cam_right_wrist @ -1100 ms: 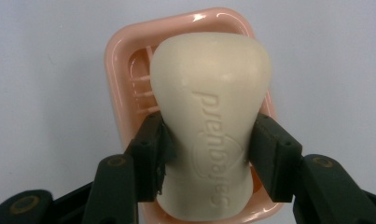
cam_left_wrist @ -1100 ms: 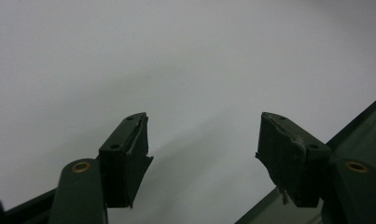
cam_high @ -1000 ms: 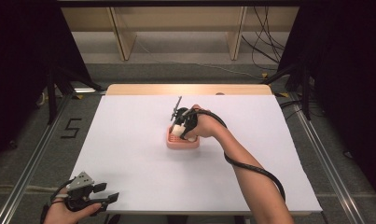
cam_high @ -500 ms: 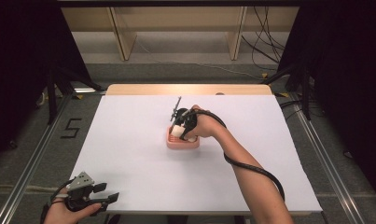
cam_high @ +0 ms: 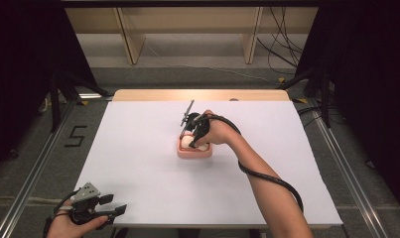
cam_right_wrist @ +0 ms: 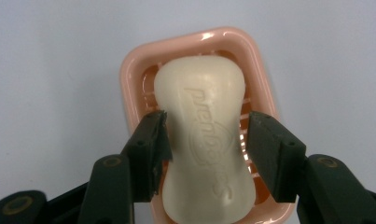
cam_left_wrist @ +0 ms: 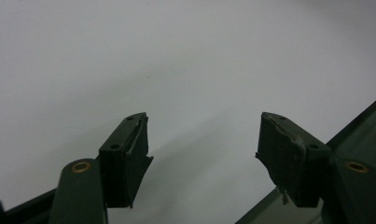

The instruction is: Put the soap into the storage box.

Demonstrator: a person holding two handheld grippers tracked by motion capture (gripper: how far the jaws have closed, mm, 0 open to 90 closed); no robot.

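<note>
A cream bar of soap point(cam_right_wrist: 202, 140) with raised lettering lies in a pink soap dish point(cam_right_wrist: 129, 79) at the middle of the white table point(cam_high: 138, 148). My right gripper point(cam_right_wrist: 207, 119) points down over the dish point(cam_high: 194, 152), its jaws on either side of the bar's narrow waist. These jaws have just been opening: the soap is still between them, with a slim gap at the right pad. In the high view the right gripper point(cam_high: 195, 141) covers most of the soap. My left gripper point(cam_high: 115, 203) rests at the table's near left corner, open and holding nothing point(cam_left_wrist: 204, 126).
A black cable point(cam_high: 267, 176) runs along the right forearm. Beyond the table's far wooden edge point(cam_high: 197, 94) stand wooden shelf legs point(cam_high: 128, 39) and loose cables. Metal rails flank the table, and a "5" mark point(cam_high: 74, 136) is on the floor at the left.
</note>
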